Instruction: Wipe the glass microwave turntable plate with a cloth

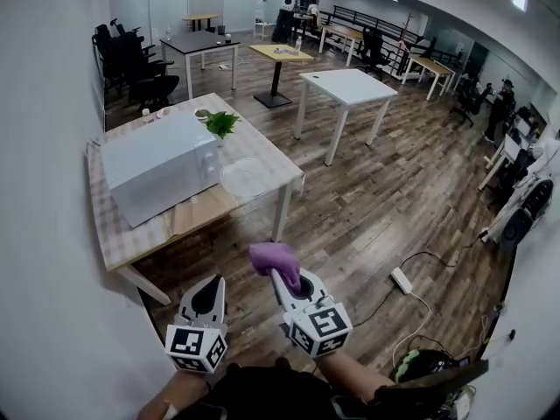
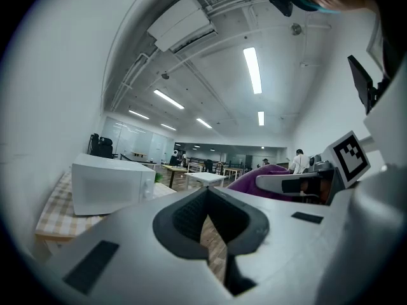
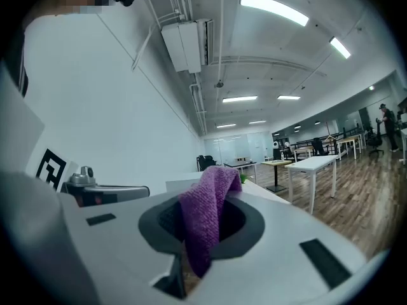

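Head view: the glass turntable plate [image 1: 248, 178] lies flat on the checked table [image 1: 122, 234], just beside the door end of the white microwave [image 1: 162, 166] and near the table's edge. No tool touches it. A small green plant [image 1: 221, 122] stands behind it on the same top.

Both tools hang well apart from the table, over the wooden floor [image 1: 394, 208], close to the person's body. The right gripper [image 1: 282, 278] is closed on the purple cloth [image 1: 276, 259]. In the right gripper view the cloth [image 3: 206, 211] is pinched between the jaws of the right gripper [image 3: 210, 199], with one fold standing above the tips and the rest hanging down through the hollow. The left gripper [image 1: 213, 289] sits just beside it, to the person's left. In the left gripper view the left gripper [image 2: 206, 196] has its jaw tips drawn together, with nothing between them and only floor showing through the slit lower down.

The table stands against a plain white wall [image 1: 44, 147]. Past it are a white table [image 1: 348, 86], further desks and black chairs. A power strip [image 1: 402, 280] with its cable lies on the floor to the right. Strip lights [image 2: 252, 70] and an air-conditioning unit [image 2: 181, 23] are on the ceiling.
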{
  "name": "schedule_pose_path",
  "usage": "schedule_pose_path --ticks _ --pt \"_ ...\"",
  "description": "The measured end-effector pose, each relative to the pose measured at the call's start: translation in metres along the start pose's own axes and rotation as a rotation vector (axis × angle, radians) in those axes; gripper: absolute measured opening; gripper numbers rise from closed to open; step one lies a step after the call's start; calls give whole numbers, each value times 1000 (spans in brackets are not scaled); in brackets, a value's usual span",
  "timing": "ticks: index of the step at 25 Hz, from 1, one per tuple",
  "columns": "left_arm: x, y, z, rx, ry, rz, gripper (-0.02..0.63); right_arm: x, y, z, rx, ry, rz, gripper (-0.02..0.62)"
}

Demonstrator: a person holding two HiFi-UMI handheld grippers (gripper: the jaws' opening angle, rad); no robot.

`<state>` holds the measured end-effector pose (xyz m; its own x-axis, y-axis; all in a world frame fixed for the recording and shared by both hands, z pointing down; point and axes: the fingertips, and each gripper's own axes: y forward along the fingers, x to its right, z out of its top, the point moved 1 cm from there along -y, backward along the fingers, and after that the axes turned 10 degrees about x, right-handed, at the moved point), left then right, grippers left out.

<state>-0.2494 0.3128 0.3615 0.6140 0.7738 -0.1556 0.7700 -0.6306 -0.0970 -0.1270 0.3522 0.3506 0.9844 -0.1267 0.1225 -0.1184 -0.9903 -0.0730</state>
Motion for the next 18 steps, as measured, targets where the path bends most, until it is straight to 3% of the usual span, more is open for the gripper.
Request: schedule_pose_path --ticks 18 --pt "-34 -10 3 20 -17 -38 8 -27 14 -7 2 -27 -51 54"
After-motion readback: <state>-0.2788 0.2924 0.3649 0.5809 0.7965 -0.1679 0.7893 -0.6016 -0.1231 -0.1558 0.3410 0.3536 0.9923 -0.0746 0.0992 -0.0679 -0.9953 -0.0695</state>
